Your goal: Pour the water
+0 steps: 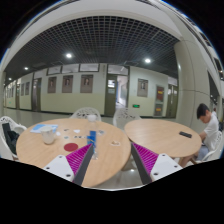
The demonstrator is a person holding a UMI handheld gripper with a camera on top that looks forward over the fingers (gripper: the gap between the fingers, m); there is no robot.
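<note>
Magenta pads line the gripper (pixel 112 160) fingers at lower centre, spread wide apart and holding nothing. Beyond them, left of centre, a wooden round table (pixel 45 152) carries a small bottle (pixel 93 137). At far right, a seated person (pixel 208 125) leans on a second table (pixel 162 136).

I see my gripper (pixel 111 160) with fingers spread apart over the near edge of a round wooden table (pixel 45 155) carrying small items; a person (pixel 207 126) sits at a second table (pixel 160 138).

You had two round wooden tables (pixel 160 135) ahead in a tiled hallway, a seated person (pixel 207 127) at the far one, framed pictures (pixel 68 84) along the wall behind.
</note>
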